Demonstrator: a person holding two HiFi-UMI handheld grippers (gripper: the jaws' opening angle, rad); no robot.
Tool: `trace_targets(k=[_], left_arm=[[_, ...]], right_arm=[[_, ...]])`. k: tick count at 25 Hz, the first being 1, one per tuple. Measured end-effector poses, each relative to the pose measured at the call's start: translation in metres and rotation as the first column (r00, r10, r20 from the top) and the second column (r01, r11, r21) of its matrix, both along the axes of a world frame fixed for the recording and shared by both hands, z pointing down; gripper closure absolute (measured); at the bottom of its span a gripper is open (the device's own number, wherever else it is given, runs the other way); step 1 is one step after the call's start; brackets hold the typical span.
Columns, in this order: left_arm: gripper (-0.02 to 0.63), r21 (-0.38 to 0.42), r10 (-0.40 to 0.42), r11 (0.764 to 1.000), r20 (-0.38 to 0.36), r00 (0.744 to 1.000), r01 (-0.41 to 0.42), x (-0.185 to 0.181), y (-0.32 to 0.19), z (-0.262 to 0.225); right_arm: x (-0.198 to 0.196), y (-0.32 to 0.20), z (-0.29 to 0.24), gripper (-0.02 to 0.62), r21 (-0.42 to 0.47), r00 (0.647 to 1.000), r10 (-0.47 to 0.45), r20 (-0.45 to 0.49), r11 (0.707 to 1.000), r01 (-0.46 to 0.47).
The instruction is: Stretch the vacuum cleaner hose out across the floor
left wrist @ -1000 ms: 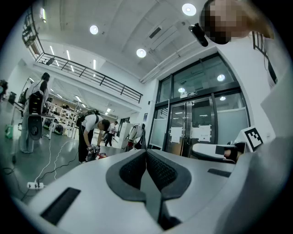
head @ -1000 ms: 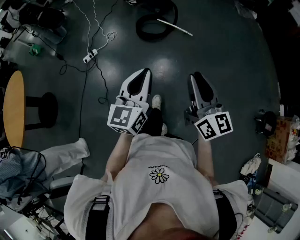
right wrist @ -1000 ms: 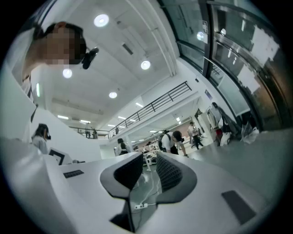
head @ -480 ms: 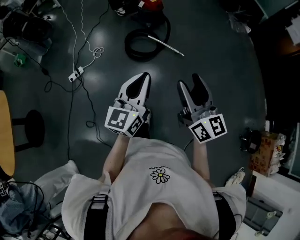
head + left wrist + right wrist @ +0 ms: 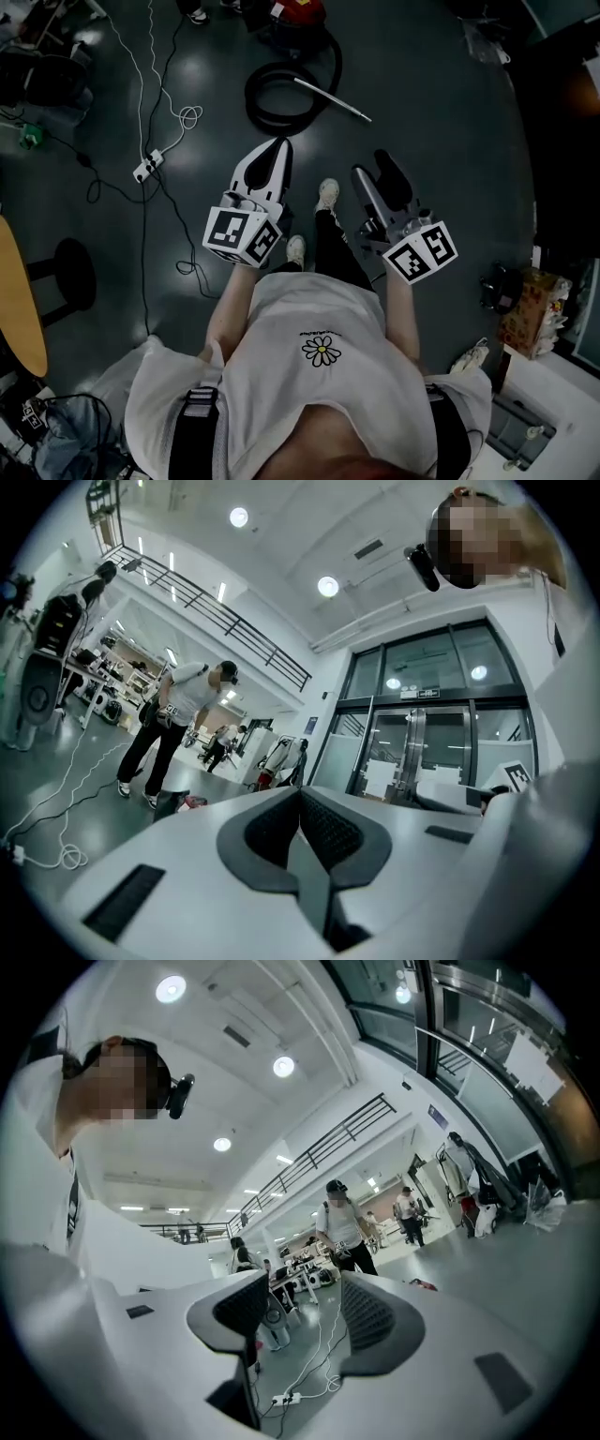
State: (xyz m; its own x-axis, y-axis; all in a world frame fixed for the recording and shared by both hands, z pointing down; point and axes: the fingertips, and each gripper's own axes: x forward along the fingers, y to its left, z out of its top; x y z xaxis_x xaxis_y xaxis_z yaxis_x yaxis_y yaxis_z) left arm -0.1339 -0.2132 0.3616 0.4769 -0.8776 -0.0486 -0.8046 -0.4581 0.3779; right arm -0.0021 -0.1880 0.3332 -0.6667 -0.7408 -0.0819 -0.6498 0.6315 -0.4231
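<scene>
Head view: the black coiled vacuum hose (image 5: 255, 98) now lies nearer the left gripper (image 5: 279, 145) and right gripper (image 5: 373, 166), on the dark floor (image 5: 441, 141).
Left gripper view: jaws pressed together, empty.
Right gripper view: jaws just opened, spread, empty.

Black coiled vacuum hose (image 5: 255, 94) on a dark grey floor (image 5: 441, 122)
Red vacuum body (image 5: 300, 11) at the far end; white left gripper (image 5: 280, 142) and white right gripper (image 5: 373, 167) bear black-and-white square-patterned cubes.

Glossy dark floor (image 5: 450, 141) (mirroring lights); black ribbed hose (image 5: 281, 89).
</scene>
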Motion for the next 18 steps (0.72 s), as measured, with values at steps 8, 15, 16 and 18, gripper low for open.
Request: trace_targets(k=[8,15,16,18], left_arm=[[0.597,0.02,0.055,0.998,0.045,0.997,-0.056,0.037,-0.172,0.015],[0.597,0.011,-0.016,1.0,0.053,0.998,0.015,0.04,-0.329,-0.004],[0.597,0.008,0.023,1.0,0.018,1.0,-0.023,0.044,-0.345,-0.005],[0.597,0.008,0.098,0.995,-0.063,0.993,-0.098,0.049,-0.363,-0.008]], right_arm=[[0.03,-0.182,0.033,0.347,0.029,1.0,0.024,-0.012,0.999,-0.023],[0.035,-0.345,0.035,0.347,0.024,0.986,-0.081,-0.143,0.996,0.086],[0.033,-0.363,0.035,0.347,0.02,0.984,-0.1,-0.151,0.994,0.104],[0.028,-0.386,0.036,0.347,0.004,0.982,-0.126,-0.142,0.992,0.128]])
